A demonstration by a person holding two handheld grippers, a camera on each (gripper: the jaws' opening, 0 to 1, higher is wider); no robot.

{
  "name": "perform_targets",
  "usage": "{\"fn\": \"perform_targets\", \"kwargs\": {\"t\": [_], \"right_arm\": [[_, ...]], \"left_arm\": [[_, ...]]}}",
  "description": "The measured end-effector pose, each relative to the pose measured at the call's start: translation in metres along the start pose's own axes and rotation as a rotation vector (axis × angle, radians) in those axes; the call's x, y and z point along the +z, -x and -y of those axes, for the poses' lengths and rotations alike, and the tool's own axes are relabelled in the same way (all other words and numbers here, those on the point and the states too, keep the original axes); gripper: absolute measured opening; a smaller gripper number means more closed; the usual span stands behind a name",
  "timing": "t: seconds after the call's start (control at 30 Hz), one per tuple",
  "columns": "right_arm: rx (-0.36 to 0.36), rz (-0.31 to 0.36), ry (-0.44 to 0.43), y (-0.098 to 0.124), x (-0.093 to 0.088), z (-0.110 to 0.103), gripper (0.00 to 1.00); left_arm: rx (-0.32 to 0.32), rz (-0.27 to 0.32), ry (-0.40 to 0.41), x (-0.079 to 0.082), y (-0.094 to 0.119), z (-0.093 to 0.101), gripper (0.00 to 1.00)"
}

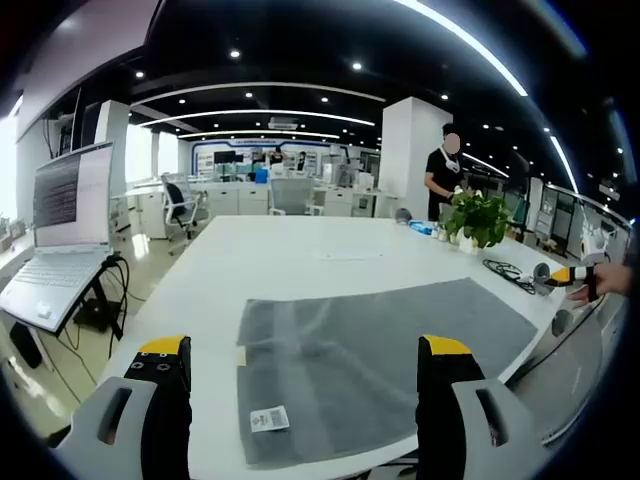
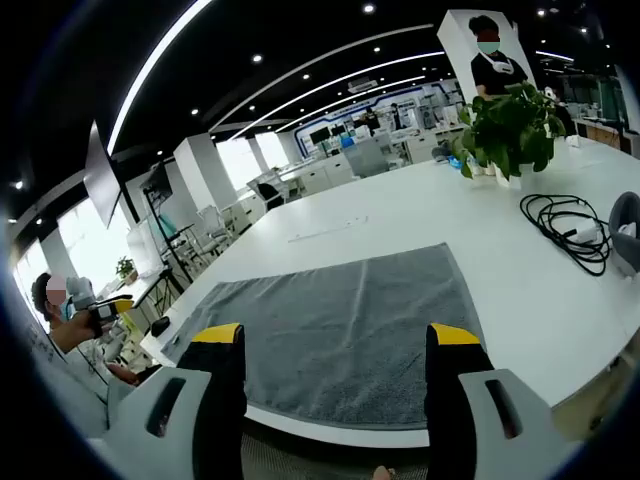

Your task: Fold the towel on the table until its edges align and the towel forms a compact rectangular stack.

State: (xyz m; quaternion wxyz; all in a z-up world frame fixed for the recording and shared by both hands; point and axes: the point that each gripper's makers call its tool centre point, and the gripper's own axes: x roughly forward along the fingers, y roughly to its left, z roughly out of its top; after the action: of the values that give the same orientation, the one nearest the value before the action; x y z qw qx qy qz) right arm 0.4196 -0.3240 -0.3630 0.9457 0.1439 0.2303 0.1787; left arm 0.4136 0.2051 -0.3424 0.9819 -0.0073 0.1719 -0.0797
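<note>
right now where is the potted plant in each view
Left gripper view: the potted plant sits right of centre, beyond the grey towel's far right corner.
Right gripper view: upper right, at the table's far side, beside the black cable.
Shared landmark: the grey towel, lying flat in front of the fingers.

Grey towel [image 1: 375, 360] flat, unfolded on table [image 1: 290, 255]

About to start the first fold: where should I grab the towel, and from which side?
Take the towel at its two near corners, coming in low from the table's near edge. It lies flat, fully spread, its near hem just ahead of both open grippers.
</note>
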Motion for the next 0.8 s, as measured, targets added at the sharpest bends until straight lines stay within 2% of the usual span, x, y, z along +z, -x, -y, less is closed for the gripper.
{"fn": "perform_targets", "kwargs": {"t": [0.17,0.8], "right_arm": [[0.005,-0.005,0.004,0.0016,-0.0012,-0.0002,0.73],[-0.012,-0.009,0.014,0.0050,-0.0038,0.0037,0.73]], "left_arm": [[0.000,0.002,-0.004,0.0028,0.0026,0.0019,0.96],[-0.003,-0.005,0.000,-0.0030,0.0003,0.0053,0.96]]}}
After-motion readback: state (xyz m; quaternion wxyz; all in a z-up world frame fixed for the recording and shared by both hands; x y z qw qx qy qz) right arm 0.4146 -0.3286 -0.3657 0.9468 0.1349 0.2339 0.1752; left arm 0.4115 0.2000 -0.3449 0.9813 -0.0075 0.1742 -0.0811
